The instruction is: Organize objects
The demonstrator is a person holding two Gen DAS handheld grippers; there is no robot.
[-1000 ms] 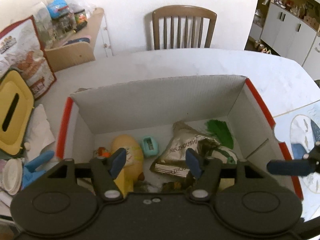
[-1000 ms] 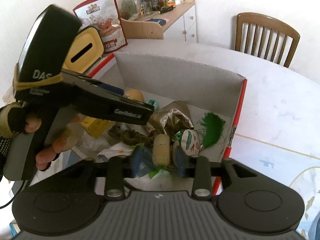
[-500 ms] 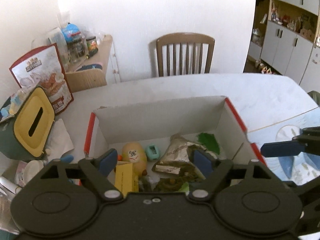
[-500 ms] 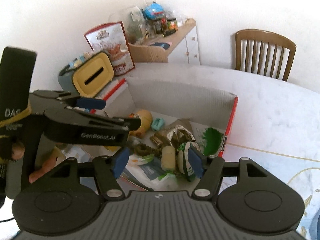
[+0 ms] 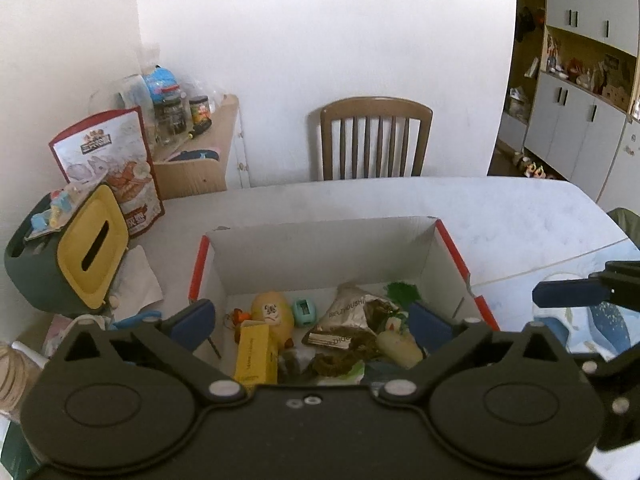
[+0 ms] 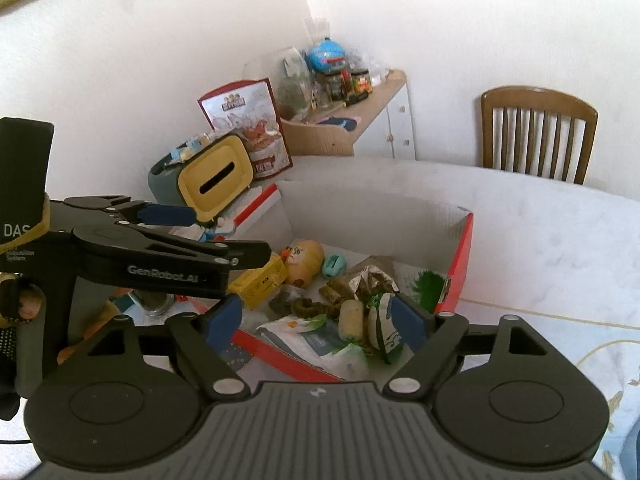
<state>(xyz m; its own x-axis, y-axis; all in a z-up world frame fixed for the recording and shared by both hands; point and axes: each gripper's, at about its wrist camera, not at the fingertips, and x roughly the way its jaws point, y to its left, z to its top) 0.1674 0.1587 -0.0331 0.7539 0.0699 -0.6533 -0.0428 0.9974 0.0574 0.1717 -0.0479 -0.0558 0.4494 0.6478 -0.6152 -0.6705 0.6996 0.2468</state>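
Observation:
A white cardboard box with red edges [image 5: 320, 248] [image 6: 460, 256] sits on the white table. Inside lie a yellow box [image 5: 256, 354] [image 6: 260, 282], a yellow egg-shaped toy [image 5: 274, 312] [image 6: 306, 256], a teal sharpener [image 5: 305, 312], a silver snack bag [image 5: 352, 320] [image 6: 372, 280], a green tassel [image 5: 402, 290] [image 6: 430, 282] and several other small items. My left gripper [image 5: 312, 324] hangs above the box's near side, its jaws opening with nothing between them. My right gripper [image 6: 318, 322] hovers over the box's near corner, its jaws also opening and empty.
A green and yellow tissue box [image 5: 76, 256] [image 6: 208, 176] and a red-edged snack bag [image 5: 116, 164] stand left of the box. A wooden chair [image 5: 374, 138] [image 6: 536, 132] stands behind the table. A side cabinet [image 5: 208, 148] holds jars. A patterned mat [image 6: 600, 344] lies at the right.
Both grippers have risen and drawn back from the box while their jaws spread wider. More of the room and table shows around the box now.

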